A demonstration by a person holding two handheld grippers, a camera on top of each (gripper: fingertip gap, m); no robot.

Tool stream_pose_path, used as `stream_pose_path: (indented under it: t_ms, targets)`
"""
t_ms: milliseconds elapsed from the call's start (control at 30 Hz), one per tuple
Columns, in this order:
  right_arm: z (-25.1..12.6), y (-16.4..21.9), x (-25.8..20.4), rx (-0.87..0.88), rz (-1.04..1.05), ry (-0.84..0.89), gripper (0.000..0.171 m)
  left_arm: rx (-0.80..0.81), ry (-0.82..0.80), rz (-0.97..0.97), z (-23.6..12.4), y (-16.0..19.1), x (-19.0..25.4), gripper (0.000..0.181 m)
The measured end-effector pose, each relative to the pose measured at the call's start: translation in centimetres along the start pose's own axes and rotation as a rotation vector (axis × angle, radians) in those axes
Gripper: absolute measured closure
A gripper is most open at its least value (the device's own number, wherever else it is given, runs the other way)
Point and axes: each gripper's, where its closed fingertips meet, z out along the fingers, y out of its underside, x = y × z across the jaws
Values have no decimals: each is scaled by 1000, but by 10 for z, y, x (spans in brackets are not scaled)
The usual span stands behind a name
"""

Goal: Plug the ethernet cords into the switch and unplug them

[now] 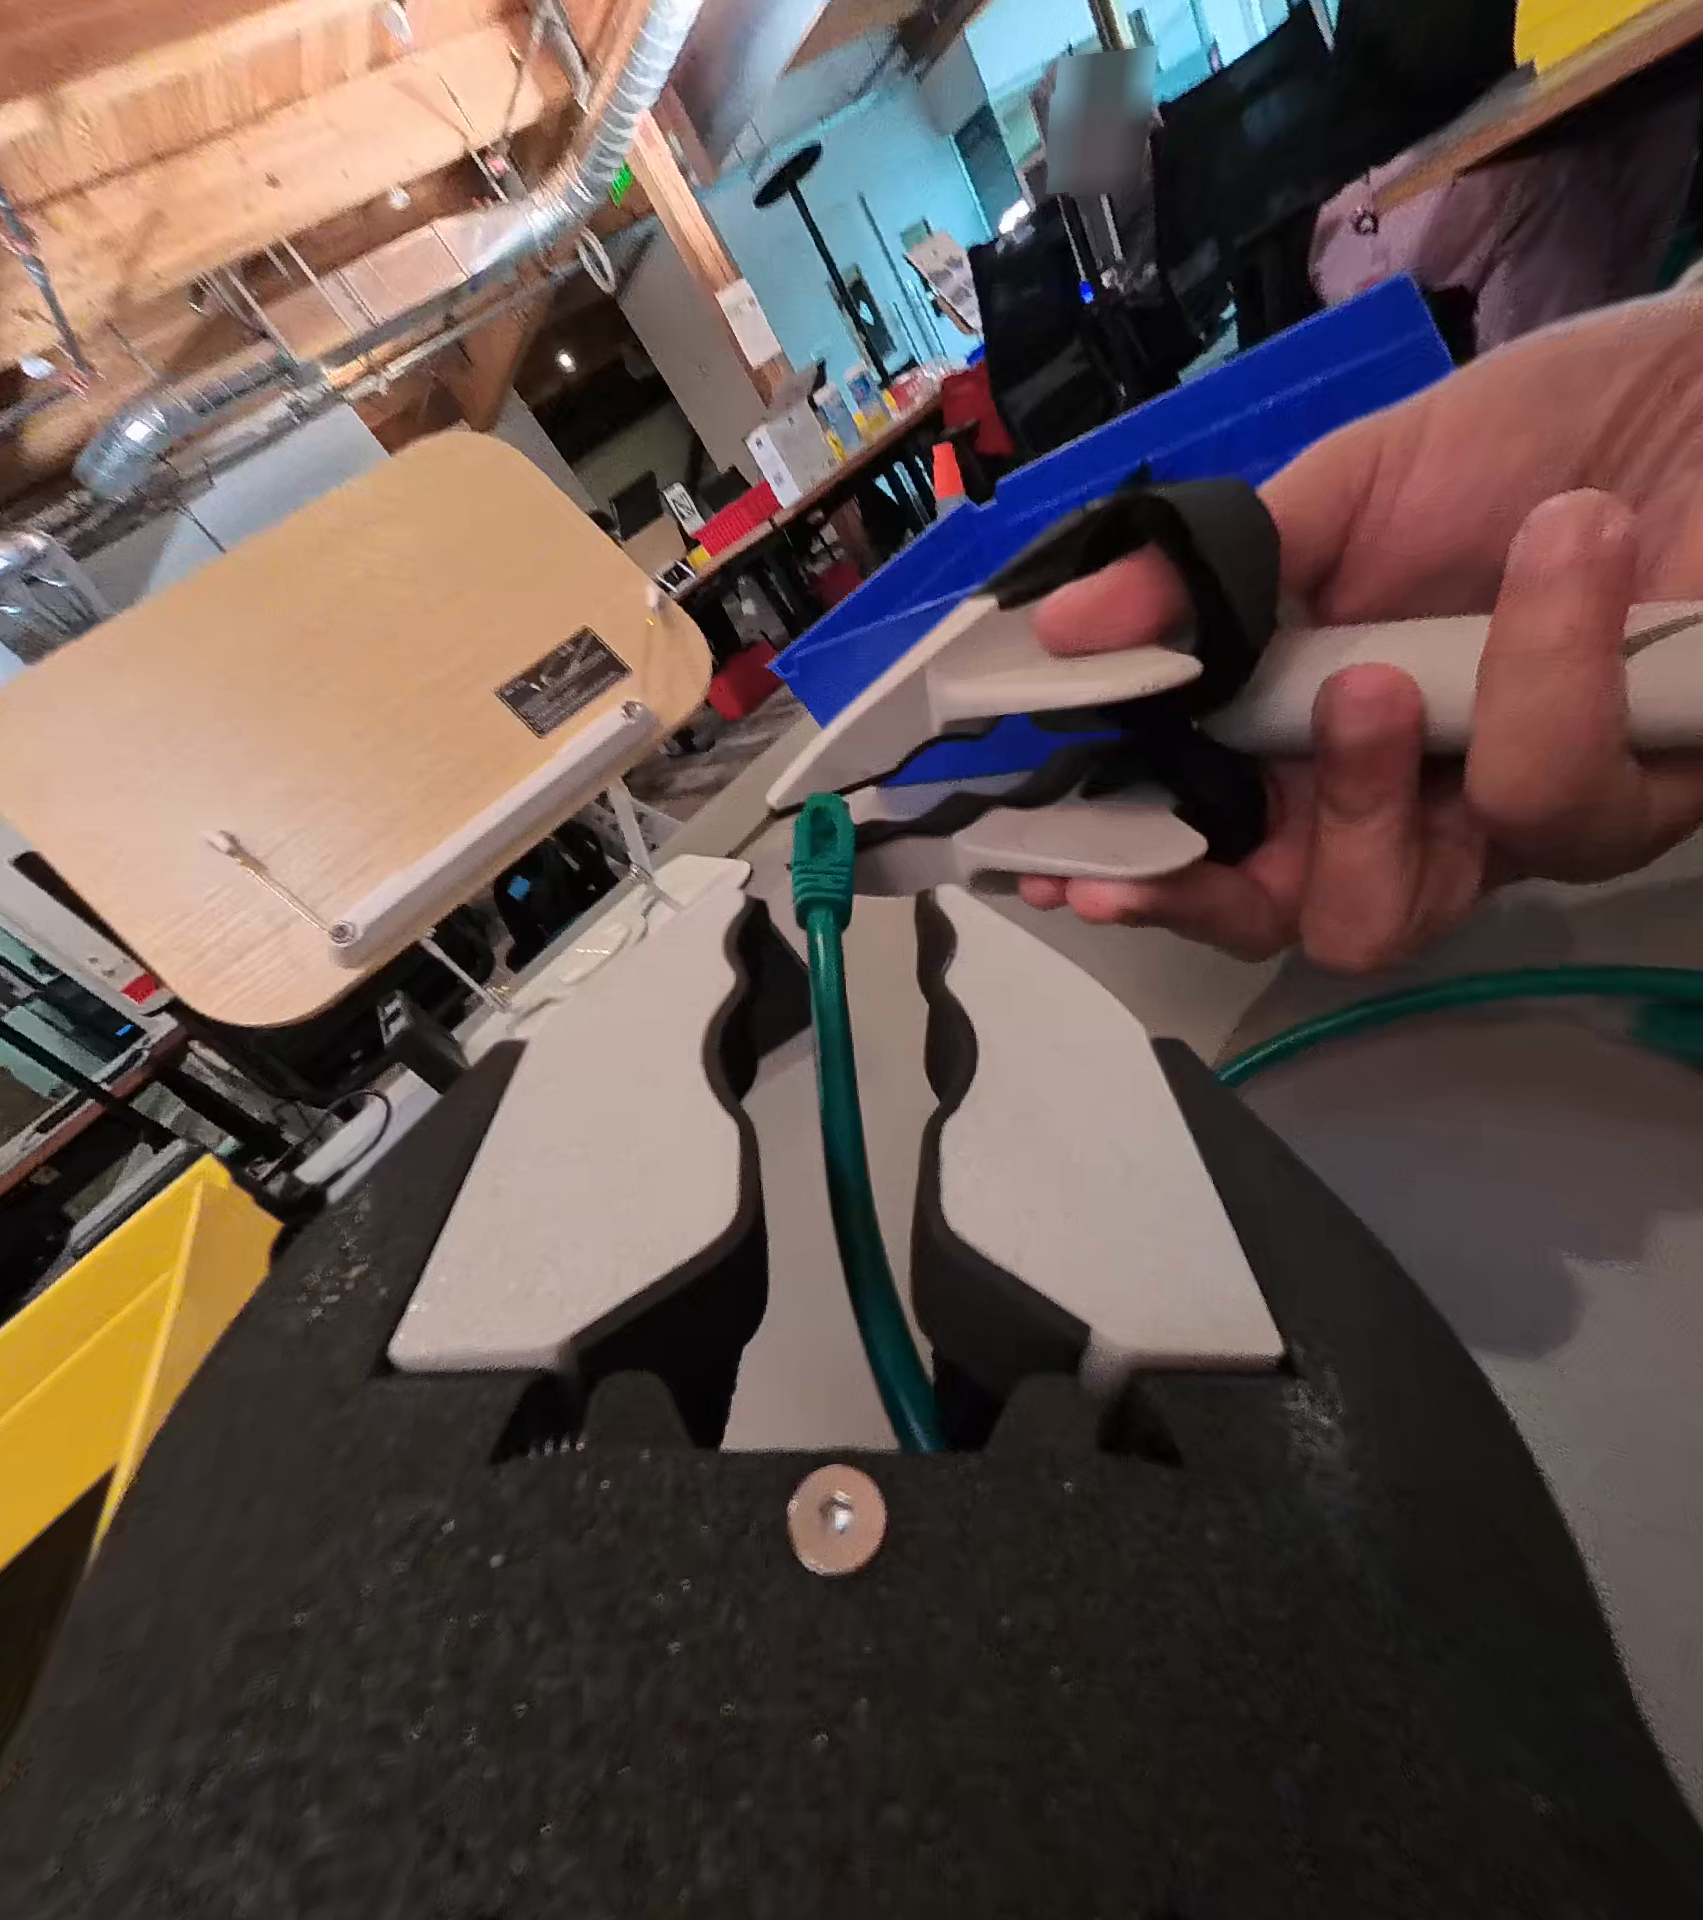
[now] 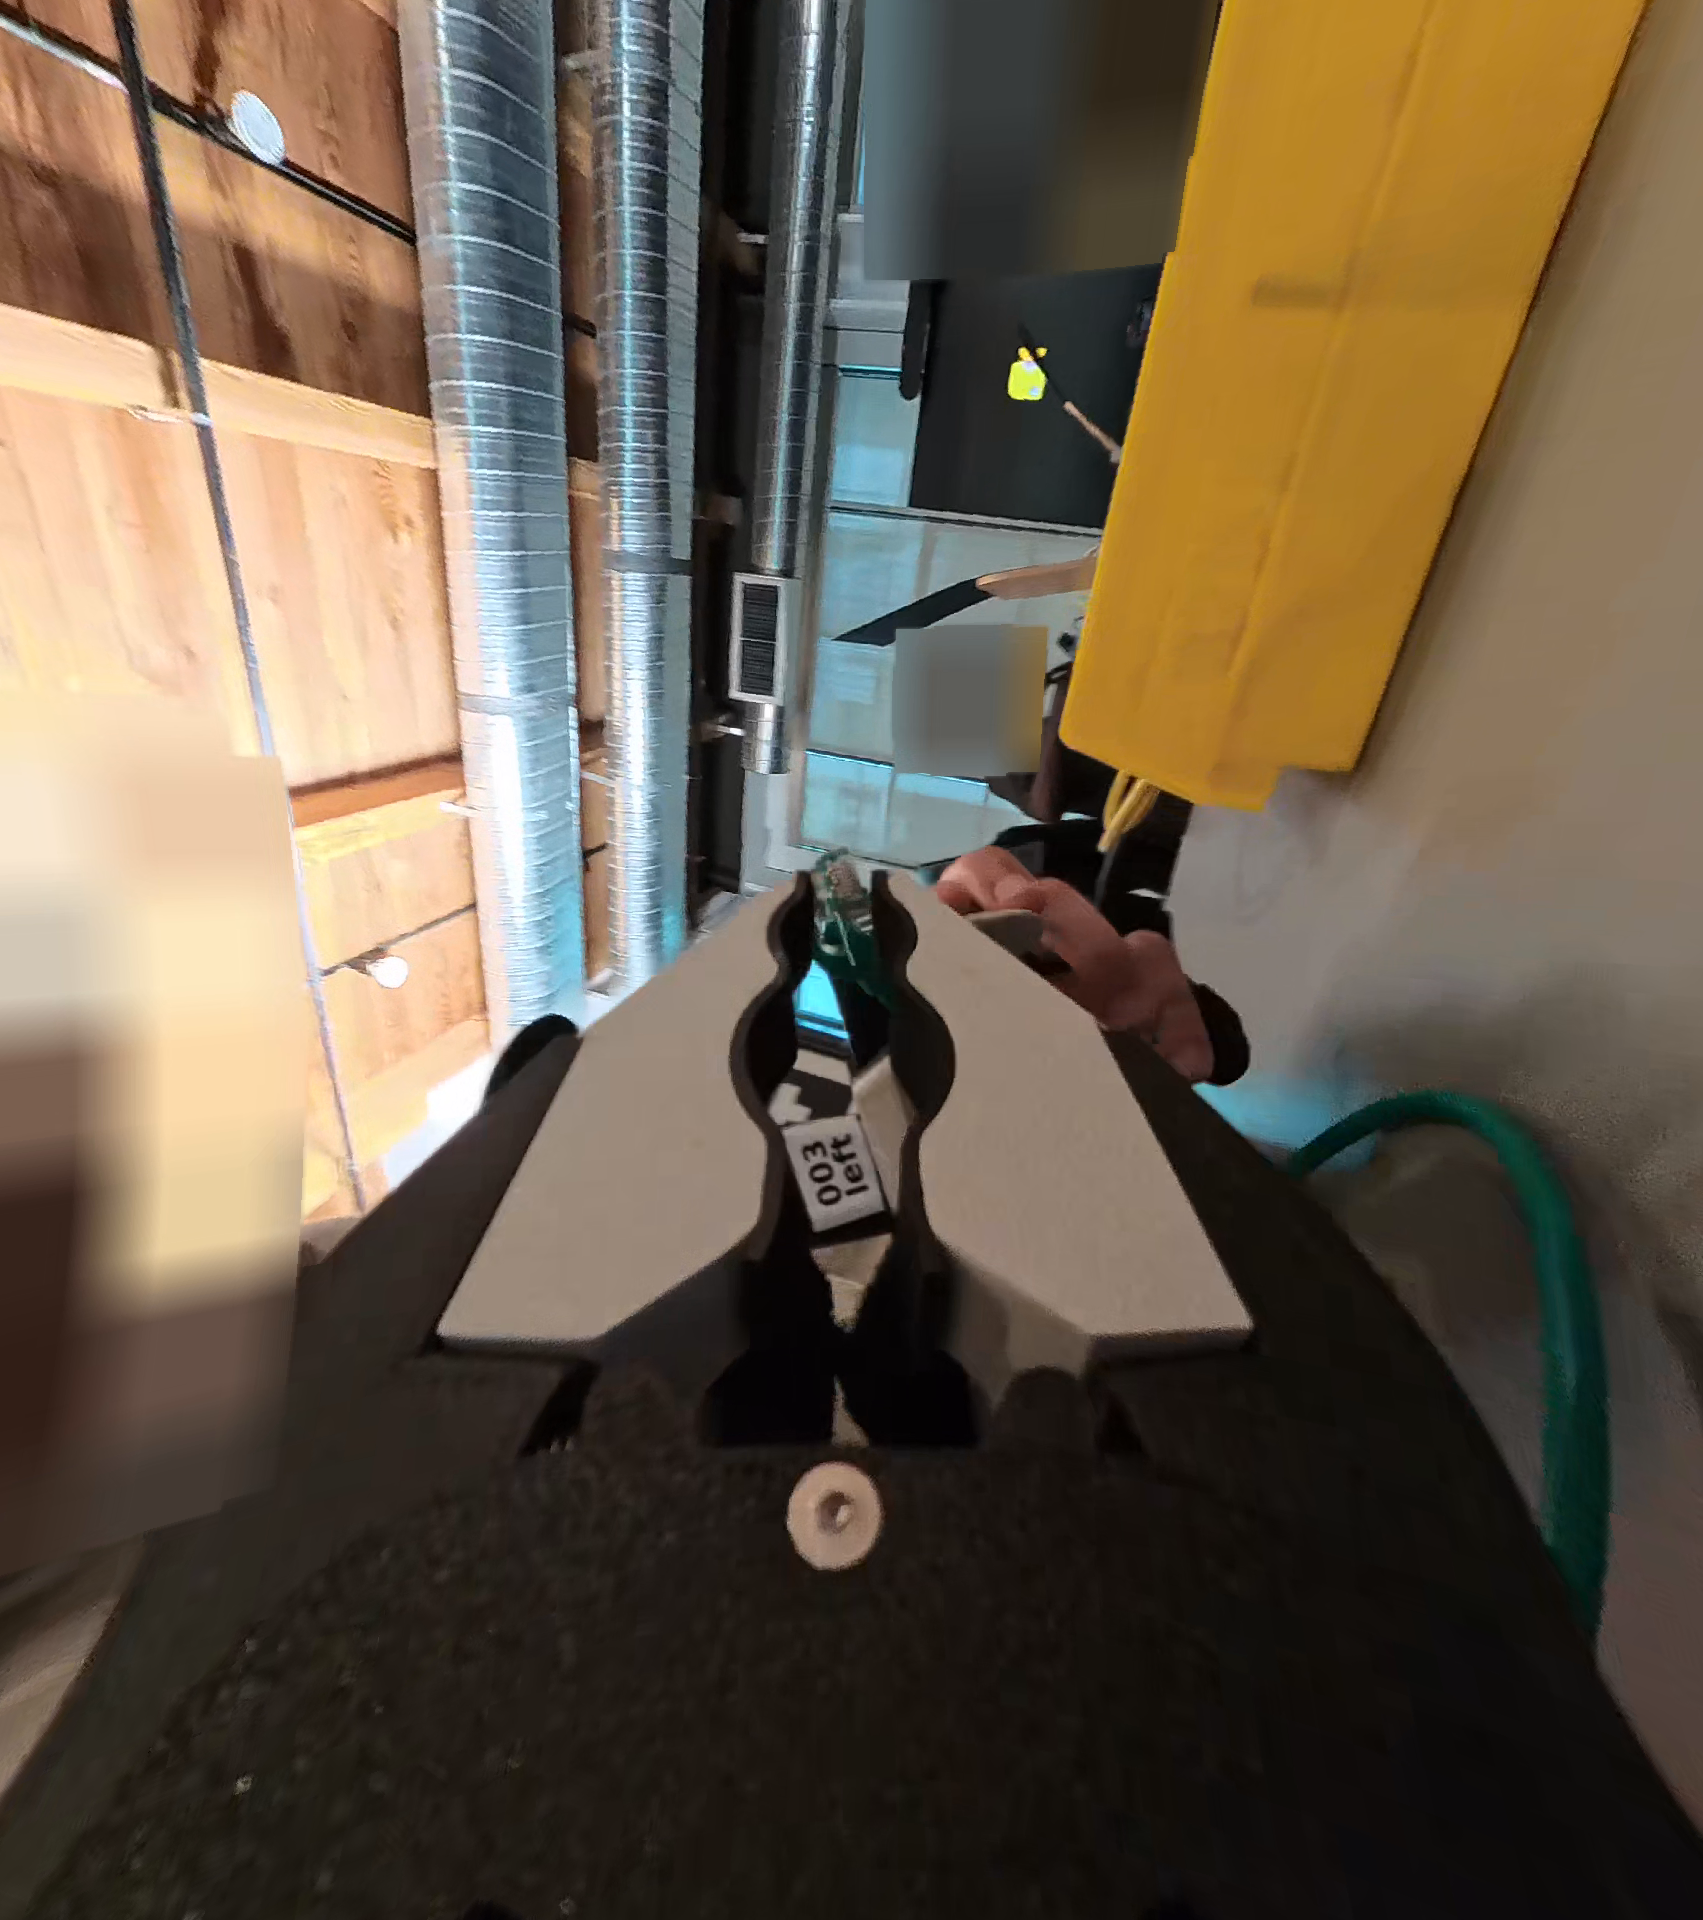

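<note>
A green ethernet cord (image 1: 842, 1122) stands up between the spread fingers of my left gripper (image 1: 836, 904), which is open and does not pinch it. The cord's green plug (image 1: 819, 831) rises just past those fingertips. My right gripper (image 1: 816, 800), held by a hand (image 1: 1501, 644), comes in from the right. In the right wrist view my right gripper (image 2: 842, 883) is shut on the plug (image 2: 842, 909) at its tips. The rest of the cord (image 2: 1553, 1299) loops over the grey table. No switch is in view.
A yellow bin (image 1: 47, 1403) stands at the left and a blue bin (image 1: 1190, 499) behind the right gripper. A light wooden panel (image 1: 327, 707) is tilted at the far left. The grey tabletop (image 1: 1553, 1299) spreads to the right. The yellow bin also shows in the right wrist view (image 2: 1346, 416).
</note>
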Motion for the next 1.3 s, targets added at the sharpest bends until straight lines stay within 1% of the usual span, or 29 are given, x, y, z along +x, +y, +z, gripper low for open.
stream_pose_path:
  t_ms: [100,200,233,333,400,500,567,667,733,833,867,933,967,1000,1067,1100,1133,1167,1200,1233,1300]
  targets:
    - [-1,-1,0,12,94,-62,161,9,4,3,-2,-1,0,161]
    - [-2,-1,0,5,127,-83,161,-4,-5,0,-3,1,-1,172]
    - [-2,-1,0,2,116,-73,161,-11,-8,-3,-3,2,-3,175]
    - [-1,-1,2,-10,81,-50,161,-34,4,-15,-4,4,-4,176]
    - [-2,-3,8,-12,25,-6,161,-78,27,-37,-3,10,-4,176]
    - [-2,-6,16,-45,-80,64,160,-125,63,-133,-2,18,-6,176]
    - [-4,-7,22,-95,-189,147,158,-168,92,-217,-2,26,-6,176]
    - [-7,-21,28,-133,-513,333,153,-239,90,-333,-1,38,-11,176]
    - [-11,-35,28,-141,-736,449,135,-289,86,-380,-3,49,-16,176]
    - [-21,-71,36,-108,-1035,659,124,-323,70,-447,-8,60,-24,176]
    - [-24,-86,41,-94,-1128,733,119,-323,70,-467,-9,61,-26,176]
    - [-32,-118,56,-75,-1332,885,115,-311,76,-492,-11,60,-28,176]
    - [-37,-133,64,-64,-1407,965,116,-311,70,-492,-11,60,-29,176]
    - [-41,-145,69,-57,-1412,1048,118,-310,69,-486,-12,59,-30,176]
    - [-41,-157,76,-99,-1441,1111,119,-300,71,-466,-13,58,-29,176]
    - [-37,-153,79,-140,-1410,1096,120,-294,73,-464,-14,57,-29,176]
    - [-28,-139,79,-200,-1347,1034,120,-289,71,-468,-14,57,-30,176]
    - [-14,-118,73,-270,-1312,906,124,-282,72,-483,-15,56,-30,176]
    - [-2,-96,62,-313,-1301,763,123,-268,81,-510,-15,54,-30,176]
    - [4,-77,54,-335,-1293,667,124,-239,93,-546,-15,51,-30,176]
    - [7,-54,42,-322,-1228,556,127,-167,113,-615,-16,42,-32,176]
